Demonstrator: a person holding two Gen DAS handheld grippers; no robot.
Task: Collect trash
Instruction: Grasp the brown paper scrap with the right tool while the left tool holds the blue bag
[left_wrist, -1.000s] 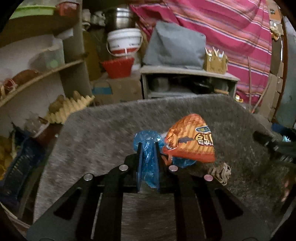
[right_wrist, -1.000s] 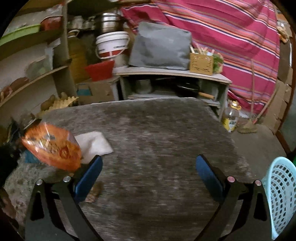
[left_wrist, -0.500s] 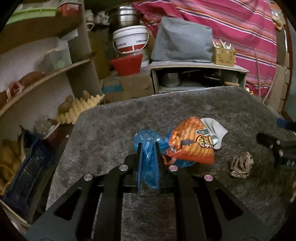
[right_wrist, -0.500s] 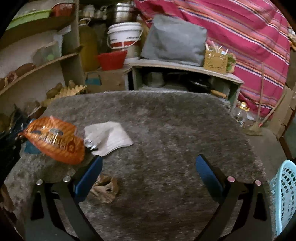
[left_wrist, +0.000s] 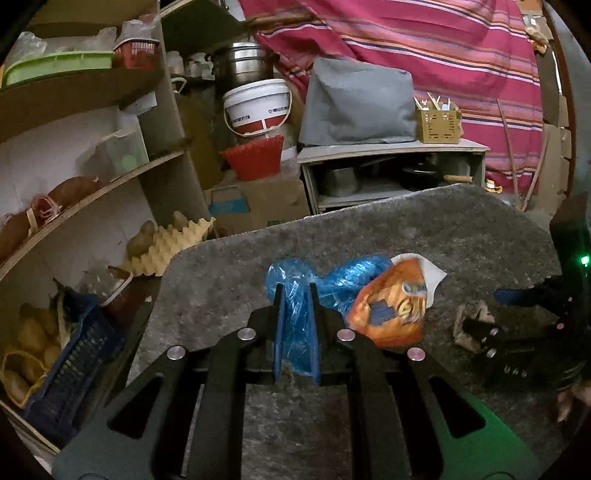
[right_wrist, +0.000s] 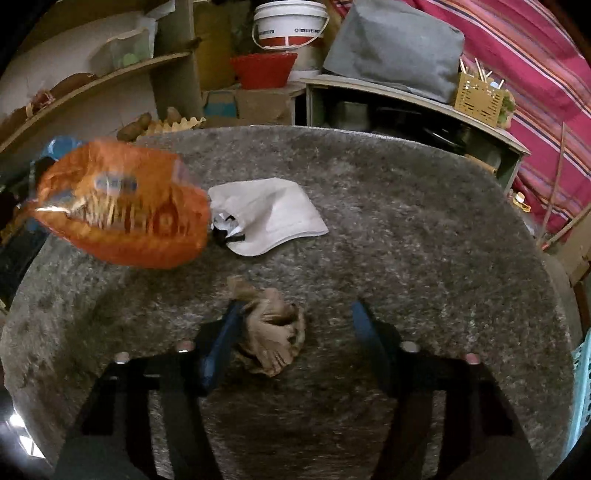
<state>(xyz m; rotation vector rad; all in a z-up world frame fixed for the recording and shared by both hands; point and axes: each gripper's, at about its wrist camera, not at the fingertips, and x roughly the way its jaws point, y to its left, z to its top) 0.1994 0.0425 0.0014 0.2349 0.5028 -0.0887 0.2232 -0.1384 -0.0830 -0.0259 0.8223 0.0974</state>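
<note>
L tool (left_wrist: 294, 295) clamped on blue bag (left_wrist: 295, 317), R tool (right_wrist: 295, 325) wide, low astride brown wad (right_wrist: 271, 328).

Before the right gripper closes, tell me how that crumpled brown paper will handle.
The crumpled brown paper looks light and soft, so it should crush rather than resist. It sits nearer one finger of the open right gripper, so it may slide on the grey mat first.
</note>
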